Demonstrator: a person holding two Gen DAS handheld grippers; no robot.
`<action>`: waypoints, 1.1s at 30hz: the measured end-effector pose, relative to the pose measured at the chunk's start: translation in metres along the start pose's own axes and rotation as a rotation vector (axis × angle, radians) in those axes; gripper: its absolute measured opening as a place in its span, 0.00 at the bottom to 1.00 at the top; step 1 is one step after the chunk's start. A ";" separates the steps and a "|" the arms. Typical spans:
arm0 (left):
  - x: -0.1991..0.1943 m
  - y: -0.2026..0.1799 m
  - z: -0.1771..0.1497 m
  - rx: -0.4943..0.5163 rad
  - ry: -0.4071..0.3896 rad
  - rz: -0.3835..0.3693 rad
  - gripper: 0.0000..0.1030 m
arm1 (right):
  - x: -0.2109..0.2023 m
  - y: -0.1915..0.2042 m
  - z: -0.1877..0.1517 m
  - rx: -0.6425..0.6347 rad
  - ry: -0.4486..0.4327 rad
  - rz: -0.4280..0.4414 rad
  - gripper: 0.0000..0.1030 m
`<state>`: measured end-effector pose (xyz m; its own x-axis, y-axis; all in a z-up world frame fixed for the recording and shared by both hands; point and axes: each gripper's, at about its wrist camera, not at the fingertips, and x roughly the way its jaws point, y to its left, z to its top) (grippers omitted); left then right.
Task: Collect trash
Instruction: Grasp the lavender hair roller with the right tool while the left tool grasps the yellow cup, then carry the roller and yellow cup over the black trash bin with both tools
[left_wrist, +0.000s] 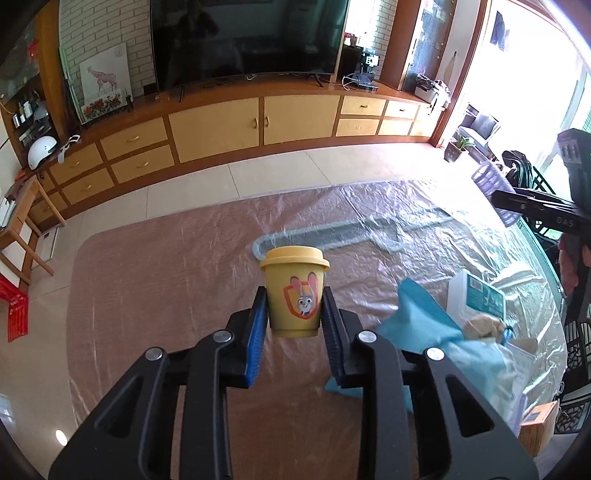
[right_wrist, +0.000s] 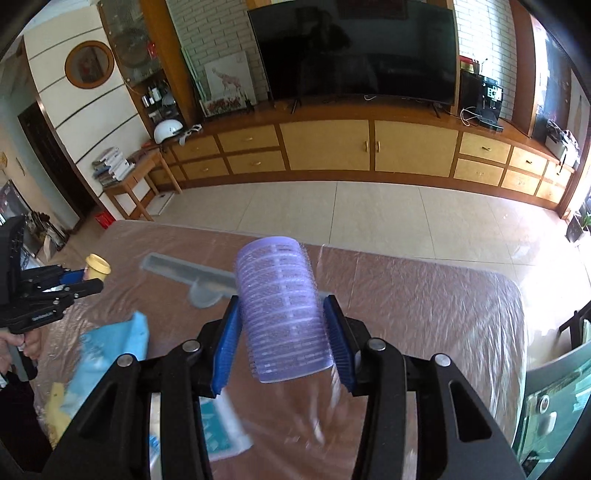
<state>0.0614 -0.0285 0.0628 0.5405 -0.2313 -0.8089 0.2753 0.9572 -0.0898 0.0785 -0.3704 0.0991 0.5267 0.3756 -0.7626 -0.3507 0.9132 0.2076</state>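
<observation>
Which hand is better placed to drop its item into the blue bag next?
Probably left: the left gripper, shut on the yellow cup, has the blue bag just beside it. The right gripper holds the purple roller farther off.

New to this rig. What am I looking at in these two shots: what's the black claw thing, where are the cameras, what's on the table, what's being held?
There is no robot arm here. A person carries a two-finger hand-held gripper in each hand, and each has a fisheye camera looking forward along its fingers, so each picture shows its own black linkage and blue pads at the bottom.

The left wrist view shows the left hand-held gripper shut on a small yellow lidded cup with a cartoon rabbit. The right wrist view shows the right hand-held gripper shut on a purple hair roller.

Both are held above a table covered in clear plastic sheet. On it lie a blue bag, a white and teal packet and something brownish beside it that I cannot identify. The living room, with TV and cabinets, is behind.
</observation>
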 end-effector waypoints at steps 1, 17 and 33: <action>-0.005 -0.001 -0.004 -0.003 -0.002 -0.002 0.30 | -0.011 0.004 -0.007 0.006 -0.006 0.002 0.43; -0.099 -0.042 -0.076 -0.008 -0.078 -0.106 0.30 | -0.130 0.084 -0.106 0.114 -0.041 0.109 0.43; -0.149 -0.091 -0.175 0.134 -0.026 -0.157 0.30 | -0.169 0.160 -0.218 0.198 0.033 0.173 0.43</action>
<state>-0.1837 -0.0507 0.0900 0.5023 -0.3823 -0.7756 0.4602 0.8776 -0.1346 -0.2357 -0.3221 0.1282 0.4458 0.5263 -0.7241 -0.2734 0.8503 0.4498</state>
